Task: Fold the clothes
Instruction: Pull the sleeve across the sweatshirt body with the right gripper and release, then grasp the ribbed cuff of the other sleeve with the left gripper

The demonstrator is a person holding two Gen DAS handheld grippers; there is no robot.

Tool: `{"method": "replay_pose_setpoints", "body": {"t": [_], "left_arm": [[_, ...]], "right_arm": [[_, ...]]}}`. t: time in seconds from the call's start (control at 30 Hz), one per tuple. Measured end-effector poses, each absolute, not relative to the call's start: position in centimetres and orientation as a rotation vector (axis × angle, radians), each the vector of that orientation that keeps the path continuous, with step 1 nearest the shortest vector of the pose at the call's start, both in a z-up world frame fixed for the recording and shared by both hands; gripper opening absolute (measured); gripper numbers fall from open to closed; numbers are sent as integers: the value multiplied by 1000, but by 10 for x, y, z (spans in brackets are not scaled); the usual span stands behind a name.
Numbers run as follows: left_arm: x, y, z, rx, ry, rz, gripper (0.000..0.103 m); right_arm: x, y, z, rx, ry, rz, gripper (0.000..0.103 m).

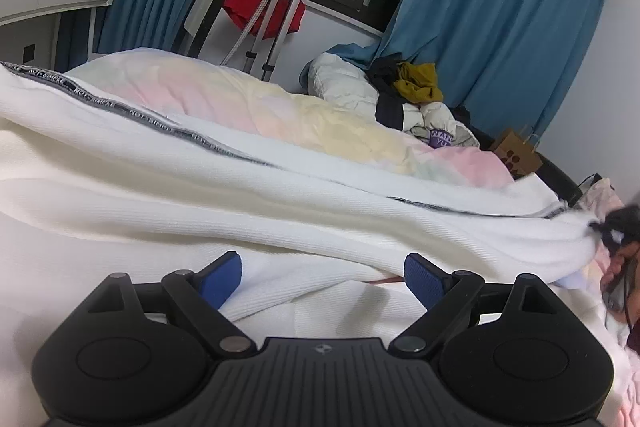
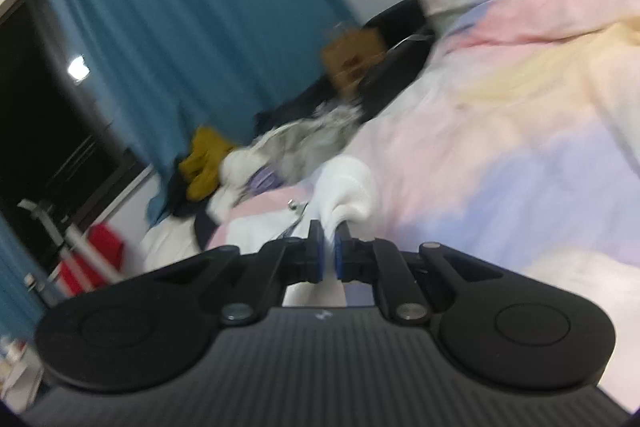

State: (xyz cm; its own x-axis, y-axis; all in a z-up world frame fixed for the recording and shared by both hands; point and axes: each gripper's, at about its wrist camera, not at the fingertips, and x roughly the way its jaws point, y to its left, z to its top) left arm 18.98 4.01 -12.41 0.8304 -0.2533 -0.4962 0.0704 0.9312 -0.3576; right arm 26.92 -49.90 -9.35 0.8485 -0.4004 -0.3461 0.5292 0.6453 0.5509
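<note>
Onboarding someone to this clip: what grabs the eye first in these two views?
The white garment with a lettered grey stripe fills the left wrist view, draped over a pastel duvet; the left gripper hangs open over it. In the right wrist view, the right gripper has its fingers pinched shut on a bunched end of that white cloth. Behind, blue curtains frame a dark window, with a clothes heap at the bed's far edge.

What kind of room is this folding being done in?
Most likely a bedroom: a bed under a pastel duvet, blue curtains at a dark window, and a heap of clothes at the bed's far end.
</note>
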Motion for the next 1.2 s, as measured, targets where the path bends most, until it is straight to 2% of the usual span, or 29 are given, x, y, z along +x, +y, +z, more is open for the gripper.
{"method": "replay_pose_setpoints", "body": {"t": [0.13,0.23,0.53,0.83,1.2], "left_arm": [[187,38,-121,-316,567,-177,90],[189,36,-120,-304,572,-175,90],[177,23,-108,-240,561,-200,90],[146,7,-84,-177,519,-241,90],[77,10,-53,-119,514,-201,90]], "right_arm": [[272,-510,-146,705,373,-617,9],[274,-513,-166,709,407,-597,9],[231,-491,-128,610,416,-567,13],[151,-416,-61,418,401,-355,13],[71,-330,-31,301,429,-26,13]]}}
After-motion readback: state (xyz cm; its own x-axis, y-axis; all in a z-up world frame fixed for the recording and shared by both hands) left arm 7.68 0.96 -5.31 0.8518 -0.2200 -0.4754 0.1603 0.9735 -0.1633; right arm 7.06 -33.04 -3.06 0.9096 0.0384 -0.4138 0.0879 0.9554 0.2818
